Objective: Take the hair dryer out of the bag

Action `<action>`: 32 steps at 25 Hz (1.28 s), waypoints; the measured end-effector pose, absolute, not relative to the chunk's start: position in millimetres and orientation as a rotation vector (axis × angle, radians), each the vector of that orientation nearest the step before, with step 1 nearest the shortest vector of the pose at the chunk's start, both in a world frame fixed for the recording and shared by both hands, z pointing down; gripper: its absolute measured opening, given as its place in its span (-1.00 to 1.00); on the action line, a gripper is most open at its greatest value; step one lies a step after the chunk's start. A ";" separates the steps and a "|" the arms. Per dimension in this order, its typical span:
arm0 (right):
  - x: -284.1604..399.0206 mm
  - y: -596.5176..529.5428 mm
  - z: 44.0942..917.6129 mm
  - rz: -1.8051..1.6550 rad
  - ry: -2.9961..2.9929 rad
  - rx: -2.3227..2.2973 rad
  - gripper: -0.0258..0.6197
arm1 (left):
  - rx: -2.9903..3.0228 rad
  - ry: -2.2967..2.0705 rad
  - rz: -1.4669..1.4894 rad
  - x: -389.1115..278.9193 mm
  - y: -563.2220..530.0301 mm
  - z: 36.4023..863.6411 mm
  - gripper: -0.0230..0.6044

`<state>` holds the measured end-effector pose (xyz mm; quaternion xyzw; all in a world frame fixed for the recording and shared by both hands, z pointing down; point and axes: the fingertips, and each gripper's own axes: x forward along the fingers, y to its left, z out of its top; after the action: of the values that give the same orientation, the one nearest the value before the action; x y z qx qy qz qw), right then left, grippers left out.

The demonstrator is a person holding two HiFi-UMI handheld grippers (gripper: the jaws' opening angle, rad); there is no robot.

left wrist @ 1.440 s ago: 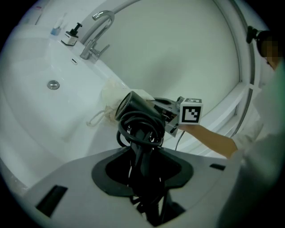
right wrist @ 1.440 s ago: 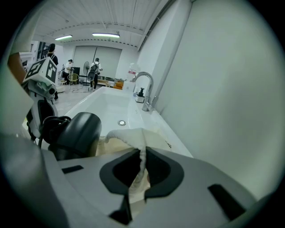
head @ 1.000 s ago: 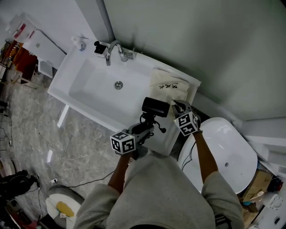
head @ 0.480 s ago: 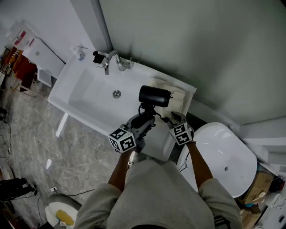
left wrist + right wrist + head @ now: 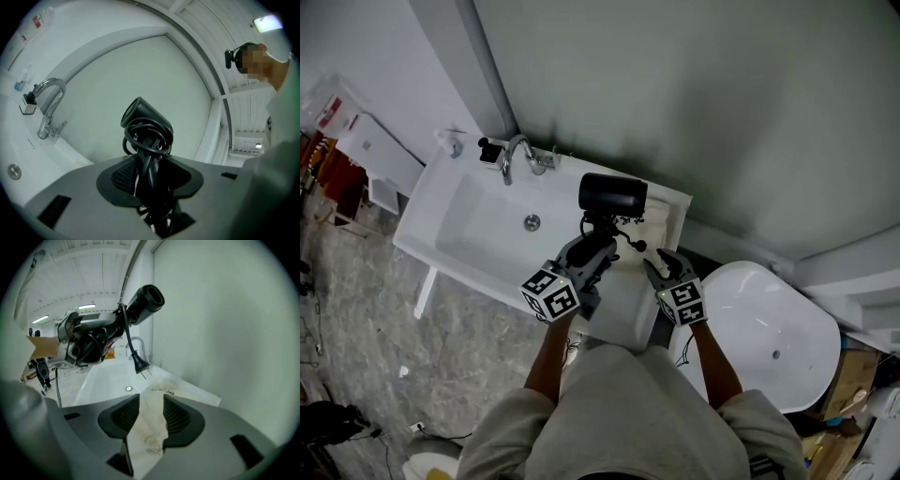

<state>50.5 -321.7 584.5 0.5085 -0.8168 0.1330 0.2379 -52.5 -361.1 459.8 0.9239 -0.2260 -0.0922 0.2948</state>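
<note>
Nearest the head camera, the person's grey sleeves (image 5: 609, 412) are being shown at the bottom edge, and both grippers are being held out over the white counter (image 5: 623, 314). The left gripper (image 5: 596, 246) is being held roughly level, with its jaws being pressed shut on the handle of the black hair dryer (image 5: 612, 195). The dryer is being carried in the air above the counter, fully out of the bag. A black cord (image 5: 147, 140) is being seen looped round the handle, and its plug (image 5: 139, 365) is being left hanging free under the dryer. The right gripper (image 5: 662, 266) is being held just to the right of the left one and tilted downward. Its jaws have just been opening and are being held apart, with nothing being pinched. The beige bag (image 5: 149, 430) is being seen through their gap, lying flat on the counter beneath, with no pad pressing on it. Farther out, the white sink basin (image 5: 478, 225) with its drain (image 5: 531, 222) is being shown left of the bag, and the chrome faucet (image 5: 514, 155) is being seen at its far rim. A white oval fixture (image 5: 769, 328) is being shown off to the right, beside the counter. Behind everything, the grey-green wall (image 5: 675, 94) is being shown.
</note>
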 end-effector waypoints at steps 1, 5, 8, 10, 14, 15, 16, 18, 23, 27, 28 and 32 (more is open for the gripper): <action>53.3 -322.1 573.9 0.357 -2.250 1.421 -0.45 | 2.466 -0.597 -0.253 -50.8 -362.6 456.4 -0.43; 67.4 -326.8 530.8 0.297 -2.288 1.541 -0.61 | 2.503 -0.588 -0.255 -43.5 -368.0 444.8 -0.43; 81.3 -331.5 501.4 0.259 -2.305 1.655 -0.77 | 2.524 -0.583 -0.259 -40.4 -371.0 436.2 -0.43; 91.4 -336.3 483.7 0.246 -2.320 1.736 -0.89 | 2.539 -0.576 -0.267 -38.1 -373.4 429.4 -0.43; 103.8 -341.4 455.2 0.201 -2.349 1.808 -0.92 | 2.570 -0.566 -0.274 -31.2 -375.8 416.4 -0.43; 105.6 -342.2 449.5 0.186 -2.352 1.817 -0.92 | 2.580 -0.565 -0.274 -29.5 -376.1 413.6 -0.43; 106.9 -342.6 444.4 0.171 -2.356 1.824 -0.92 | 2.590 -0.563 -0.274 -27.8 -376.0 410.9 -0.43; 108.8 -341.9 435.7 0.146 -2.363 1.831 -0.92 | 2.607 -0.559 -0.273 -23.9 -374.3 405.9 -0.43; 114.6 -338.4 423.4 0.098 -2.354 1.851 -0.92 | 2.621 -0.551 -0.287 -15.1 -370.1 396.7 -0.43; 116.4 -335.4 420.3 0.090 -2.346 1.862 -0.92 | 2.623 -0.545 -0.301 -13.8 -368.4 393.2 -0.43; 116.5 -335.3 419.7 0.092 -2.345 1.864 -0.92 | 2.624 -0.543 -0.302 -13.2 -369.0 393.1 -0.43; 118.2 -335.0 423.3 0.097 -2.334 1.873 -0.92 | 2.629 -0.537 -0.297 -11.8 -369.0 394.8 -0.43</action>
<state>118.2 -335.0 423.3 0.6237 -0.7775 0.0323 0.0735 -11.8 -369.0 394.8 0.9502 -0.1940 -0.1072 0.2190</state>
